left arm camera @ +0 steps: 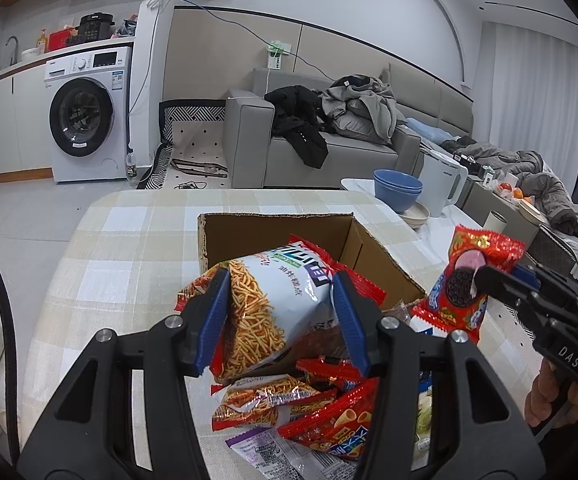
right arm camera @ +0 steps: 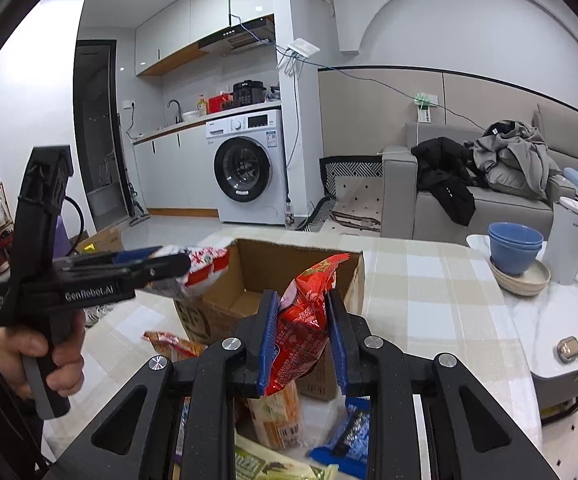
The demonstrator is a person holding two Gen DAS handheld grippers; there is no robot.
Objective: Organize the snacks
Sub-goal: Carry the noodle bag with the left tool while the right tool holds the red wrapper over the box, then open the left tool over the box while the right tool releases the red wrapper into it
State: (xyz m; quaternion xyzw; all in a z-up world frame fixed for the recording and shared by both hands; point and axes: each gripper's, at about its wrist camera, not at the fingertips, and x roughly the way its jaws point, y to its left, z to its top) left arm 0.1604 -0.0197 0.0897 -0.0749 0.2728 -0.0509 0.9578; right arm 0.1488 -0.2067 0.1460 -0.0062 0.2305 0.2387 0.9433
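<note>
Showing only from the right wrist: blue biscuit packet (right arm camera: pixel 349 434) under red cookie packet (right arm camera: pixel 303 324).

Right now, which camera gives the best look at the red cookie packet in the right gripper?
The left wrist view. It shows the red cookie packet side-on, printed cookie visible, pinched by the right gripper. The right wrist view sees it crumpled between its own blue pads, print mostly hidden.
</note>
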